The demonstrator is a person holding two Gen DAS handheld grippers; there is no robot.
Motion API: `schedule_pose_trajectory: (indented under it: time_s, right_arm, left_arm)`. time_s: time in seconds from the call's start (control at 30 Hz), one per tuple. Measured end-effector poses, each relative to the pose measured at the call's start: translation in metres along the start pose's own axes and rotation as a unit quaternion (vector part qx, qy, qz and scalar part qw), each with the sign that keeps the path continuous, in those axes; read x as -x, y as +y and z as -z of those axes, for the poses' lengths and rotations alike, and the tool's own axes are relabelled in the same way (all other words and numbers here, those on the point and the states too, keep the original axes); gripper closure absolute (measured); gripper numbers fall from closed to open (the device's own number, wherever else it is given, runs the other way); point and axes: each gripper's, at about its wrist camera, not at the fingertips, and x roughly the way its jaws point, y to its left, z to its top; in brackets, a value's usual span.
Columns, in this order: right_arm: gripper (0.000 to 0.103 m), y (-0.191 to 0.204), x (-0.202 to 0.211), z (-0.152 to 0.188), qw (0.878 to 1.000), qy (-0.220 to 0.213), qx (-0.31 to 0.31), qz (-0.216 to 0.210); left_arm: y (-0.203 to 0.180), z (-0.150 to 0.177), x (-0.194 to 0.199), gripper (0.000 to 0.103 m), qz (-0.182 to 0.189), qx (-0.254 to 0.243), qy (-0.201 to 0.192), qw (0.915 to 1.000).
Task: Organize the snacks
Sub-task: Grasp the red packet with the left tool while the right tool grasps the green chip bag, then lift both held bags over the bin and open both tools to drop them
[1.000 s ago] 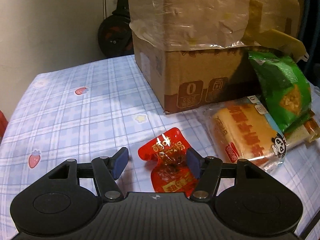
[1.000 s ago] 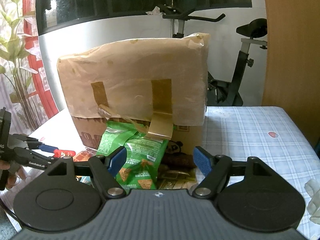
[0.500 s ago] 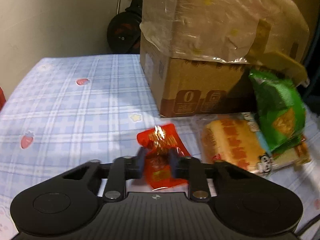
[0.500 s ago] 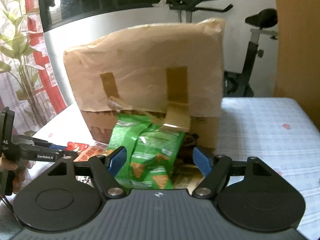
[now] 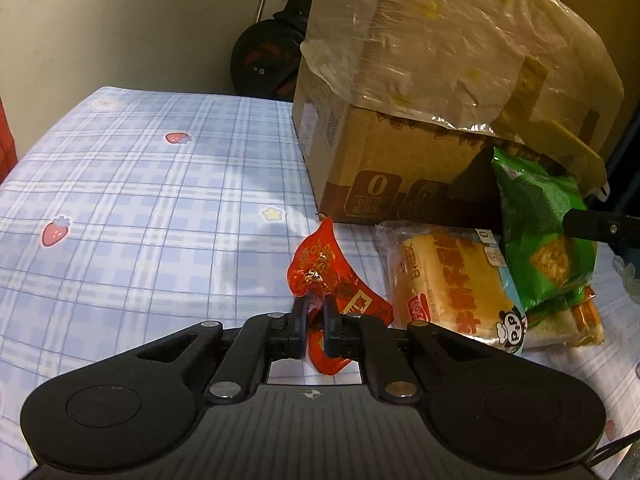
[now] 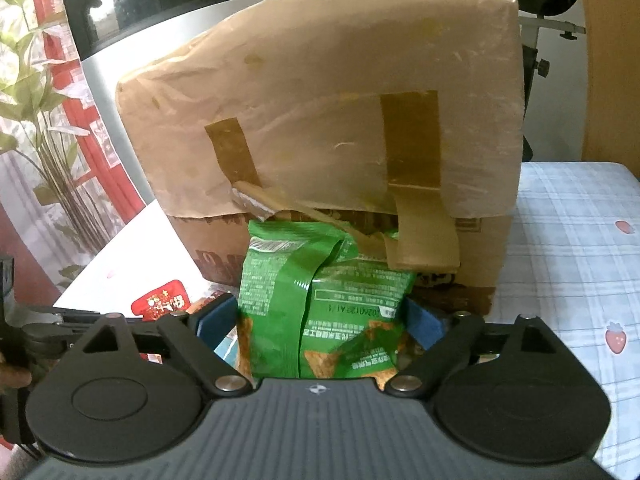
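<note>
Jaws of the left gripper (image 5: 315,322) pinch a crinkly red foil packet (image 5: 328,276); right gripper (image 6: 320,320) jaws bracket a glossy green bag (image 6: 316,300).

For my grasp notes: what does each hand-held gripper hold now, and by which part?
Left hand-held gripper: red snack packet, pinched near its lower edge. Right hand-held gripper: open around green chip bag, not holding.
</note>
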Motion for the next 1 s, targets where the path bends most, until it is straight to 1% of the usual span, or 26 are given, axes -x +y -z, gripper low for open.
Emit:
schedule_pose_trajectory:
  time_s: [0.03, 0.07, 0.1, 0.13, 0.17, 0.2, 0.27, 0.43, 0.53, 0.57, 0.6, 0.63, 0.73, 0.83, 0.9, 1.0]
  right_arm:
    - [0.01, 0.0, -0.001, -0.001, 1.0, 0.0, 0.0, 0.0]
    - [0.009, -0.001, -0.001, -0.001, 1.0, 0.0, 0.0, -0.001]
    - [0.009, -0.001, -0.001, -0.001, 1.0, 0.001, 0.0, -0.001]
    - [0.009, -0.001, -0.001, -0.001, 1.0, 0.002, 0.0, -0.001]
    - [0.009, -0.001, -0.002, -0.002, 1.0, 0.003, -0.001, -0.001]
    - [0.009, -0.001, -0.002, -0.002, 1.0, 0.003, -0.001, -0.002]
    - [0.009, 0.0, -0.002, -0.003, 1.0, 0.004, 0.0, -0.004]
    - [0.008, -0.003, 0.0, -0.002, 1.0, 0.003, -0.002, -0.007]
    - [0.008, -0.003, -0.001, -0.002, 1.0, 0.004, -0.003, -0.007]
    - [0.008, -0.003, -0.002, -0.002, 1.0, 0.004, -0.004, -0.006]
    - [0.007, -0.003, -0.002, -0.002, 1.0, 0.004, -0.005, -0.006]
    - [0.007, -0.003, -0.003, -0.002, 1.0, 0.005, -0.007, -0.006]
    - [0.005, -0.003, -0.006, -0.003, 1.0, 0.006, -0.018, -0.008]
    - [0.007, -0.002, -0.008, -0.004, 1.0, 0.009, -0.022, -0.007]
    - [0.012, 0.0, -0.006, -0.004, 1.0, 0.008, -0.019, -0.011]
    - [0.016, 0.003, -0.001, -0.003, 1.0, 0.002, -0.013, -0.017]
  left_arm:
    - [0.0, -0.001, -0.001, 0.092, 0.001, 0.002, 0.0, 1.0]
    - [0.0, -0.001, -0.002, 0.086, 0.002, 0.004, -0.001, 1.0]
    - [0.0, -0.001, -0.004, 0.075, 0.005, 0.005, -0.003, 1.0]
    - [0.0, -0.003, -0.005, 0.069, 0.013, 0.008, -0.005, 0.9999]
    - [0.001, -0.004, -0.007, 0.058, 0.017, 0.011, -0.007, 0.9998]
    - [0.0, -0.006, -0.009, 0.056, 0.015, 0.014, -0.009, 0.9997]
    - [0.0, -0.009, -0.014, 0.056, 0.01, 0.018, -0.013, 0.9997]
    - [0.006, -0.02, -0.026, 0.058, 0.017, 0.051, -0.02, 0.9984]
    - [0.005, -0.027, -0.034, 0.058, 0.013, 0.055, -0.022, 0.9981]
    - [0.003, -0.028, -0.036, 0.061, 0.009, 0.052, -0.022, 0.9984]
    - [0.002, -0.03, -0.038, 0.07, 0.003, 0.047, -0.021, 0.9987]
    - [-0.001, -0.031, -0.04, 0.072, -0.003, 0.04, -0.019, 0.999]
    - [0.001, -0.034, -0.041, 0.077, 0.01, 0.042, -0.017, 0.9989]
    - [-0.004, -0.03, -0.031, 0.089, 0.008, 0.035, -0.029, 0.9989]
    - [-0.009, -0.028, -0.021, 0.09, -0.003, 0.02, -0.038, 0.999]
    - [-0.016, -0.024, -0.006, 0.09, -0.018, 0.003, -0.051, 0.9985]
